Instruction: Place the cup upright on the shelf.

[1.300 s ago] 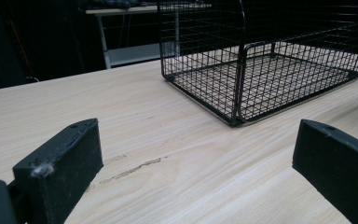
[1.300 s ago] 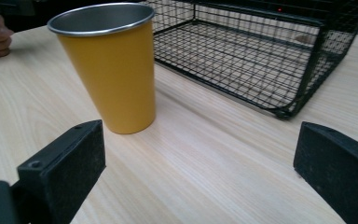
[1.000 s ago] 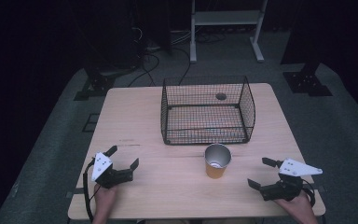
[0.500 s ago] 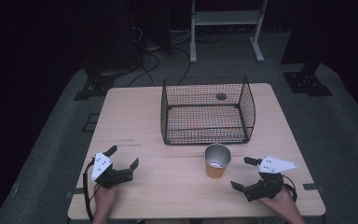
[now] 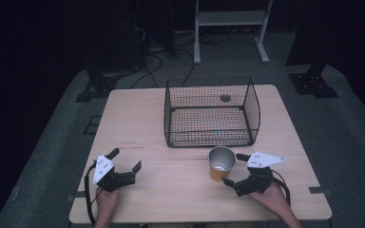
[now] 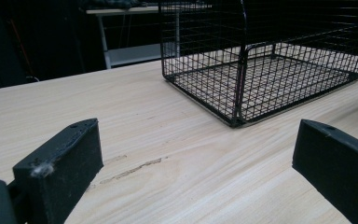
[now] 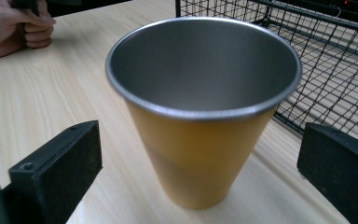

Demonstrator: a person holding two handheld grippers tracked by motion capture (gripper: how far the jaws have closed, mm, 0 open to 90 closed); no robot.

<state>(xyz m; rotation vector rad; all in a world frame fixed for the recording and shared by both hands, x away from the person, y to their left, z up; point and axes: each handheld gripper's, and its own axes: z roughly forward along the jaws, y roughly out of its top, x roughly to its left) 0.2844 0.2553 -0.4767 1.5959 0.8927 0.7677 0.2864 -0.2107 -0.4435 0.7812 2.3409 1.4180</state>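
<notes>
Orange cup [image 5: 220,164] stands upright between the right gripper's [image 5: 233,169] spread fingers; left gripper [image 5: 125,159] likewise spread.

An orange cup [image 5: 221,163] with a silver-grey metal interior stands at lower centre on a pale wood-grain table [image 5: 138,123], below a black wire-mesh basket [image 5: 211,112], flanked by black grippers topped with white plates.

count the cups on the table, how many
1: an orange cup with a steel inside stands upright just in front of the wire basket, between the open jaws of the right gripper.
</notes>
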